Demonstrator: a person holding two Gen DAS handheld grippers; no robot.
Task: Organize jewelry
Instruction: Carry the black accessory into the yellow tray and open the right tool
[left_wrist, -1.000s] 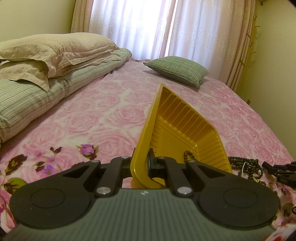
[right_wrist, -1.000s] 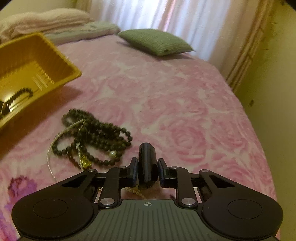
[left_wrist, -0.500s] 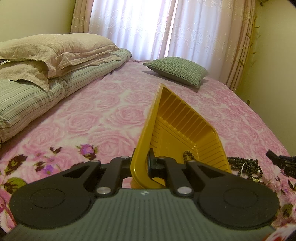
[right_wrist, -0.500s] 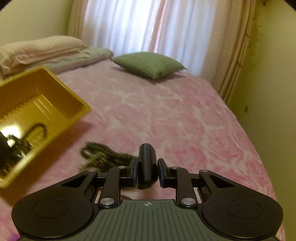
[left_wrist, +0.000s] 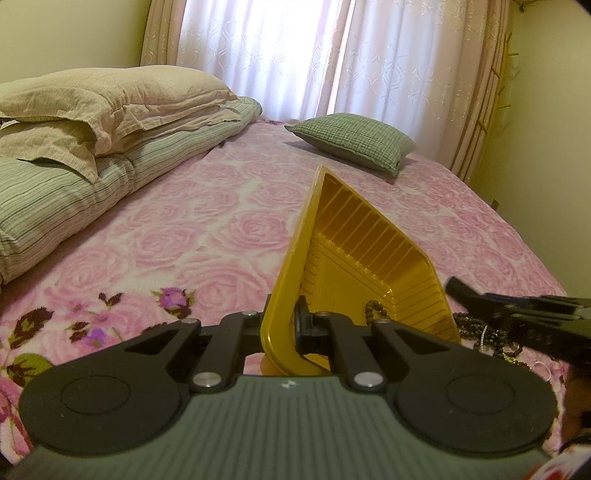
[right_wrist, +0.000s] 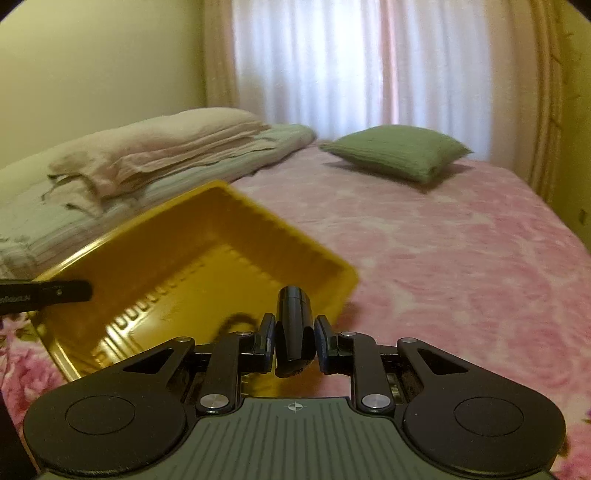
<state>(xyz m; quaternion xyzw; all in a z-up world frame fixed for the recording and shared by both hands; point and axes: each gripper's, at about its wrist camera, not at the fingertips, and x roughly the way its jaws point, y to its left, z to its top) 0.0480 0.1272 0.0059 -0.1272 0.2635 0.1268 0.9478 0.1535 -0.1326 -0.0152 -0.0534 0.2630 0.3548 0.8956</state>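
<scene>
The left gripper (left_wrist: 287, 330) pinches the yellow tray's (left_wrist: 373, 258) rim, tilting it as a catcher, while the right gripper (right_wrist: 295, 341), clamping a dark capsule-shaped piece (right_wrist: 293, 325), hovers at its 5 o'clock corner.

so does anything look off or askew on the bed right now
Yes: the yellow tray is tipped up on edge, pinched by its rim in the left tool, with one bead strand inside. More dark beads lie tangled loose on the bedspread beside it.
</scene>
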